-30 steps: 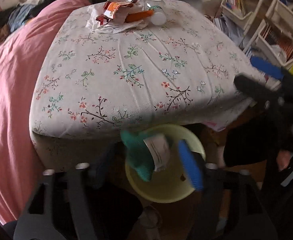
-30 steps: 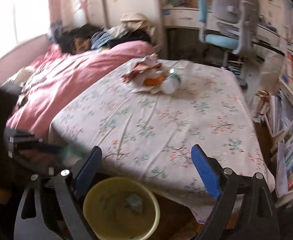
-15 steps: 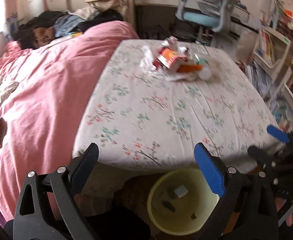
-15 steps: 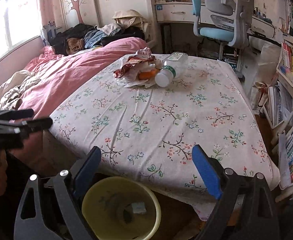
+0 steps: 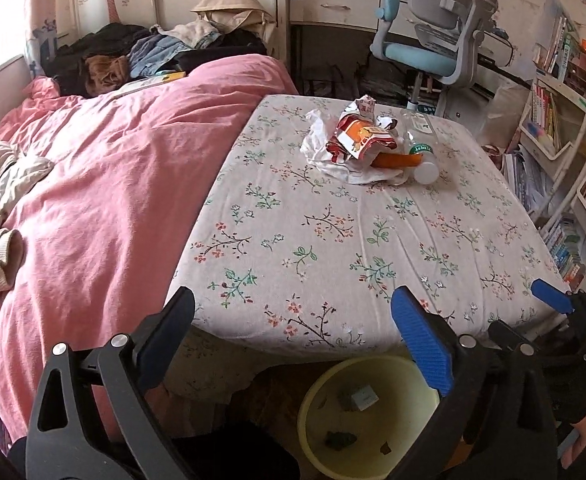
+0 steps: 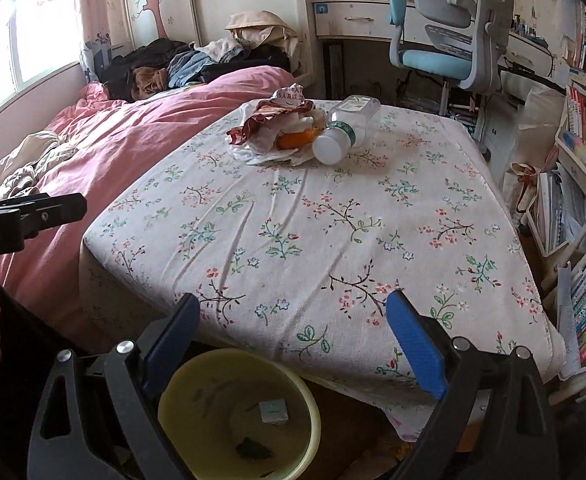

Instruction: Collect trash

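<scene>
A pile of trash [image 5: 363, 142] lies far back on the floral bed sheet: red-orange wrappers on white plastic, an orange piece and a clear bottle [image 5: 421, 140] on its side. It also shows in the right wrist view [image 6: 289, 128], with the bottle [image 6: 347, 130] beside it. A yellow bin [image 5: 357, 412] stands on the floor at the bed's near edge, holding a small box and scraps; it shows too in the right wrist view [image 6: 237, 412]. My left gripper [image 5: 293, 344] is open and empty above the bin. My right gripper [image 6: 293, 344] is open and empty, to the left gripper's right.
A pink duvet [image 5: 105, 184] covers the bed's left half, with clothes [image 5: 149, 52] heaped at the head. A blue-grey desk chair [image 5: 437, 40] and desk stand behind. Bookshelves [image 6: 581, 208] line the right side.
My left gripper opened and dropped a teal piece and a paper slip into the bin. Both grippers then tilted up from the bin toward the bed.
</scene>
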A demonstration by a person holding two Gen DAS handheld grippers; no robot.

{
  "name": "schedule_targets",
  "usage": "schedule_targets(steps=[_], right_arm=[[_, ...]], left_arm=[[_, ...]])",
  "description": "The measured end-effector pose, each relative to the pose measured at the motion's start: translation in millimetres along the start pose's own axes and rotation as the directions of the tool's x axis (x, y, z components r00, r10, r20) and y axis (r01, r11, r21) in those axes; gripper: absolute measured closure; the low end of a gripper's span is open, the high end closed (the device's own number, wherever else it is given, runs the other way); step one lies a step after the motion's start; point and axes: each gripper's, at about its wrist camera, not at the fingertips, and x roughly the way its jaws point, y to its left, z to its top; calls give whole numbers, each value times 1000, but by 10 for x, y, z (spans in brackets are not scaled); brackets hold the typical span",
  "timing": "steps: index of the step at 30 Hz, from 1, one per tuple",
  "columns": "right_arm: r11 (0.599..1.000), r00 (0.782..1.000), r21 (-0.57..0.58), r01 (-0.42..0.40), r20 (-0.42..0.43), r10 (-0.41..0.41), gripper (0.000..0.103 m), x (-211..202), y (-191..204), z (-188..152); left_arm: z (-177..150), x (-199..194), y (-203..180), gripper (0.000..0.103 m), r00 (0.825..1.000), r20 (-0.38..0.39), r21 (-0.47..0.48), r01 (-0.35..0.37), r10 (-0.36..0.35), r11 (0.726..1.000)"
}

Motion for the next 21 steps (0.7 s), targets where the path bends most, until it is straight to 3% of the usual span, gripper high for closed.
schedule_targets(steps=[21], right_arm=[[999, 999, -31, 11, -32, -12, 12, 124, 90, -11]], left_arm=[[26, -20, 74, 7, 999, 32, -34, -22, 23, 999]])
